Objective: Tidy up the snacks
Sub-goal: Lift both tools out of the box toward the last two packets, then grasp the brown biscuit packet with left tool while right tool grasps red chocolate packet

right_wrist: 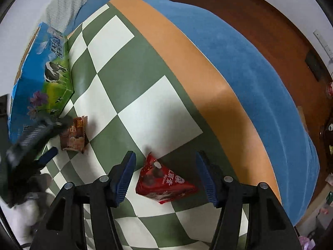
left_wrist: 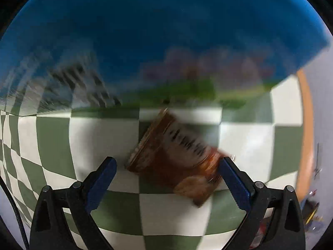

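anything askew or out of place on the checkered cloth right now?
Nothing spilled or torn. The brown snack packet and red snack packet lie loose and skewed to the checks rather than in the blue milk carton box. Each sits between open fingers: left gripper, right gripper. The left view is motion-blurred.

A smooth, faintly sheened checked mat [right_wrist: 145,112] with a matt orange border is seen, laid over a blue cloth [right_wrist: 239,62] of soft, napped finish. The red snack packet [right_wrist: 164,183] and the brown snack packet [right_wrist: 73,135] are made of glossy, crinkled film (highlights are caught along the creases). The milk carton box [right_wrist: 47,70] is of printed cardboard with a slight gloss. The right gripper [right_wrist: 165,176] is formed of matt black plastic, its pads [right_wrist: 124,177] ribbed and blue. The floor looks like polished brown wood.
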### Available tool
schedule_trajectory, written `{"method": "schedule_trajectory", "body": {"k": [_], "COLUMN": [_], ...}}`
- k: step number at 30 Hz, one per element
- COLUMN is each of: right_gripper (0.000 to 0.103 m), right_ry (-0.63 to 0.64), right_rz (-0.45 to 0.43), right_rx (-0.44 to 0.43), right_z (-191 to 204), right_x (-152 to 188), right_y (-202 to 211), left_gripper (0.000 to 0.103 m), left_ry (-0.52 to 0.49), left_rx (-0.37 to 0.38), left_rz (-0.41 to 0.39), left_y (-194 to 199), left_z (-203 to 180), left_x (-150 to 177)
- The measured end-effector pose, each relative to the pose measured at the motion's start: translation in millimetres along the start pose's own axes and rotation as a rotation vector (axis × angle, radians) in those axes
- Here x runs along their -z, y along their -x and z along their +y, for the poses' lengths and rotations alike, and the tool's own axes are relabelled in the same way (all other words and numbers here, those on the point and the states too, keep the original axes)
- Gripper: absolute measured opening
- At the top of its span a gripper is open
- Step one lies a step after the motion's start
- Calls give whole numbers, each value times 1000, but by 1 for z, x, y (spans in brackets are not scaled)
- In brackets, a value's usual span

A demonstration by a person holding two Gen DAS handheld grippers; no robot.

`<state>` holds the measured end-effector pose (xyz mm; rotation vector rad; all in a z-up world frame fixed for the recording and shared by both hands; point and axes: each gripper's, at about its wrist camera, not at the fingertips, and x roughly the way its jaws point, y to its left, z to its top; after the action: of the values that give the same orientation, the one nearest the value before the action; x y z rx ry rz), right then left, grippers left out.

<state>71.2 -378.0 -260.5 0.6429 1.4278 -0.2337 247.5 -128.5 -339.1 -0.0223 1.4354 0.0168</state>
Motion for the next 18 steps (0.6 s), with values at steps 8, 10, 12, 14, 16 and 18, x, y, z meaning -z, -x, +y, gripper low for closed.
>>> {"method": "schedule_trajectory", "body": {"k": [8,10,12,14,16,18], "right_gripper": [70,71,71,71,71,71], "right_ry": [-6,15,36,55,59,66], "right_rz": [99,104,102,101,92,78], "right_rx": [-58,-60,-59,-53,-51,-38], "right_z": [12,17,22,28,32,34], "right_x": [19,24,23,23,22,22], "right_y": [-12,-17,-20,-25,-27,-27], "left_gripper": [101,101,101,101,101,101], "left_ry": [-51,-20,32,103,180,229], "left_rx": [13,64,132,231,299,311], "left_rz": [79,94,97,119,132,121], "left_y": [5,12,21,23,23,19], "left_z": [41,56,65,67,60,49], "left_x": [42,48,49,44,32,24]}}
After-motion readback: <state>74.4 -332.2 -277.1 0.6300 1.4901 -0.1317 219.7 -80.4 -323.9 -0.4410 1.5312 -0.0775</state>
